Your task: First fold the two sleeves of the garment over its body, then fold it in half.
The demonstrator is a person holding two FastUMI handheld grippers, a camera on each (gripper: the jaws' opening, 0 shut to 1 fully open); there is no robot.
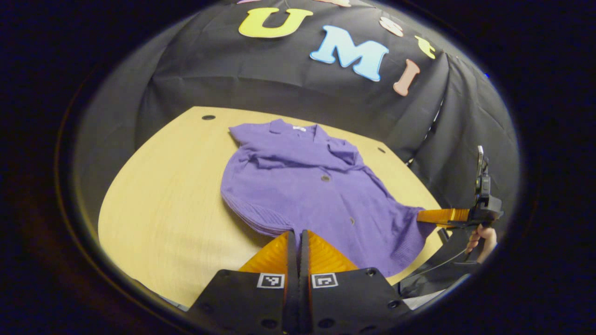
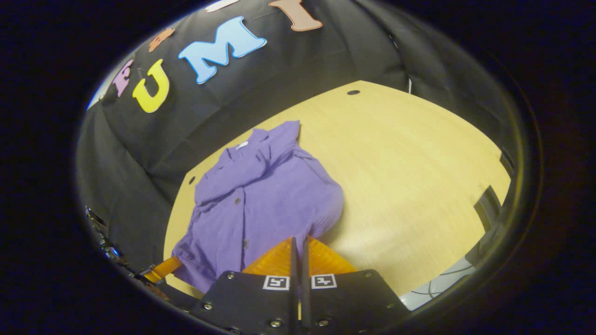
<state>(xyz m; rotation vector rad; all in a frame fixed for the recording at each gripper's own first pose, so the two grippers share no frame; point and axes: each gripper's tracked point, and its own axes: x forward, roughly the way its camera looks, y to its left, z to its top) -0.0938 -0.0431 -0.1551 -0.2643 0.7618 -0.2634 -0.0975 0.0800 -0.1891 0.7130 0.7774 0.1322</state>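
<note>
So the purple cardigan (image 1: 307, 186) is lying flat on the wooden table (image 1: 158, 209), collar toward the table's far edge and hem toward the near edge. Both sleeves are already lying across the body, so I'd say the sleeve part is finished and the fold in half is the step in hand.

The left gripper (image 1: 298, 237) is sitting right at the hem near the table's near edge, fingers pressed together with a bit of the hem apparently pinched between them (the cloth runs right into the slot, and in the right gripper view it's biting one hem corner). The right gripper (image 2: 298, 244) is looking the same: fingers closed at the other hem corner, purple fabric running into the seam between them. In the left gripper view you can see it off by the table's right edge, nipping that corner, with a hand (image 1: 484, 239) on its handle.

Next move, I reckon, is lifting both corners together and carrying the hem over toward the collar at the far edge, keeping them level so the sleeves aren't sliding out.
</note>
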